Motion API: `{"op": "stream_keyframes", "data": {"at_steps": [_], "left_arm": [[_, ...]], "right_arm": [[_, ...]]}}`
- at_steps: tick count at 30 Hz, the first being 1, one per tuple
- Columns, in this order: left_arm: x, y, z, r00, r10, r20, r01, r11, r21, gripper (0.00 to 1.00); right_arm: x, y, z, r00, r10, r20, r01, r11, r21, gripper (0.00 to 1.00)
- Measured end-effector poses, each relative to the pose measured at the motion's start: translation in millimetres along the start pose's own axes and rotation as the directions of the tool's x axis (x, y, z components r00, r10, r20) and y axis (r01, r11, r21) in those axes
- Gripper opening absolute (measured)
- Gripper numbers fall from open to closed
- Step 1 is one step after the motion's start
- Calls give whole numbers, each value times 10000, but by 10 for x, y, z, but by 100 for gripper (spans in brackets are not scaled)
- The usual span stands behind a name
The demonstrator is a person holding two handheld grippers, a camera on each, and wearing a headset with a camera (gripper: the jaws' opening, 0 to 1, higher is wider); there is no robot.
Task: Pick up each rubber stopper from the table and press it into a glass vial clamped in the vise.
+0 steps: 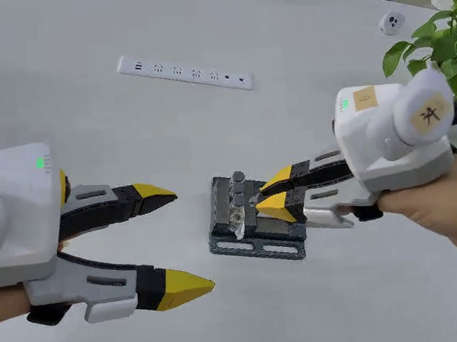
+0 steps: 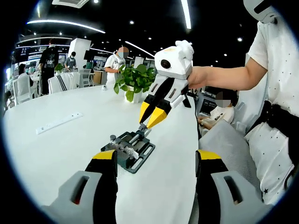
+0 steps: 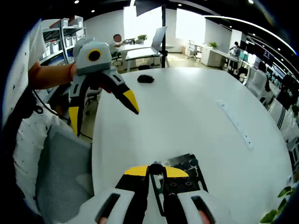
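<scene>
The right gripper [image 1: 259, 198], jaws drawn together (whether on a rubber stopper cannot be told), hangs just beside the clear glass vial [image 1: 236, 223] clamped in the black metal vise [image 1: 255, 246]. That vial appears still unstoppered, while the dark-capped vials [image 1: 236, 187] behind it appear finished. The left gripper [image 1: 194, 238] stands spread wide and empty, well apart.

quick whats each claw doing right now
Left claw: open, holding nothing.
Right claw: shut on a rubber stopper, above the vise.
</scene>
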State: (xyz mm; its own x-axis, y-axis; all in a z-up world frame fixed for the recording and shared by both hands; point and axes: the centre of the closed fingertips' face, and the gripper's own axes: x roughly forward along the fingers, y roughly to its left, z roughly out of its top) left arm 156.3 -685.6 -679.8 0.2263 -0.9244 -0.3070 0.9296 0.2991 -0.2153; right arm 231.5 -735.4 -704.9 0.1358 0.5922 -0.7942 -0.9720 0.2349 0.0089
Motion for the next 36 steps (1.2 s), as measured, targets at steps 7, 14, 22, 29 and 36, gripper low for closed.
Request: {"op": "stream_keyframes", "data": {"at_steps": [7,14,22,29,36], "left_arm": [[10,76,-218,9967,551,-599,-534,9982,285,79],[8,92,-233,9964,550,-641,-513,9970,581,82],[27,88,-215,9963,584,-627,-549,9969,569,86],[15,74,-231,9969,550,-556,-524,9975,483,86],[-1,79,-248,9974,544,-476,-525,9977,420,86]], "right_arm": [[276,-141,-171,9907,126,-1354,-206,9981,-576,6],[473,-168,-292,9734,323,-2267,-530,9949,-859,6],[586,-182,-368,9517,392,-3044,-740,9919,-1036,6],[641,-189,-404,9392,504,-3396,-843,9928,-857,6],[661,-190,-409,9209,491,-3866,-992,9889,-1109,6]]}}
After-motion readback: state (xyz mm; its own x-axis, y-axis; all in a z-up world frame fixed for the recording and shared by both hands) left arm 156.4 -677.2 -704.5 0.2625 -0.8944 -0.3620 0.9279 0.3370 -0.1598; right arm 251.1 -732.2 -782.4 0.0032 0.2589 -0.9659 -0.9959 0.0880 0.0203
